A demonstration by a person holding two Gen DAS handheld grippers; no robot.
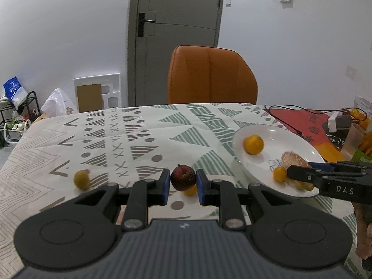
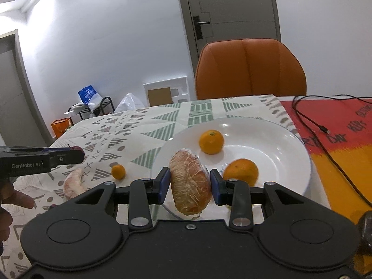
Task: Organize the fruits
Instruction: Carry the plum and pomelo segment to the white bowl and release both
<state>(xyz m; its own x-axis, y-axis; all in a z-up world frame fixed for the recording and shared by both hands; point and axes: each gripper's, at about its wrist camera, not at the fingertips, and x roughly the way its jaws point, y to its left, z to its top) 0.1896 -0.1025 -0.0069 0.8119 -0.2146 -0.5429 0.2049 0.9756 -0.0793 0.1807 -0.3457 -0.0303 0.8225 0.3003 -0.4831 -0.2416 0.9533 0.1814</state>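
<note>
The left claw (image 1: 183,181) is closed on a dark red apple (image 1: 183,178), held above the patterned desk (image 1: 139,134). A small orange (image 1: 190,190) lies right under it, and a yellowish fruit (image 1: 81,179) sits at nine o'clock. The right claw (image 2: 189,182) grips a peeled pomelo segment (image 2: 189,181) over the near rim of the white plate (image 2: 290,144), which holds two oranges (image 2: 211,141) at twelve and two o'clock. Another segment (image 2: 73,183) and a kumquat (image 2: 118,171) lie at nine o'clock. A cable (image 2: 325,137) crosses the red cloth (image 2: 344,121) beside the plate. An orange chair (image 2: 251,69) stands at the far edge.
</note>
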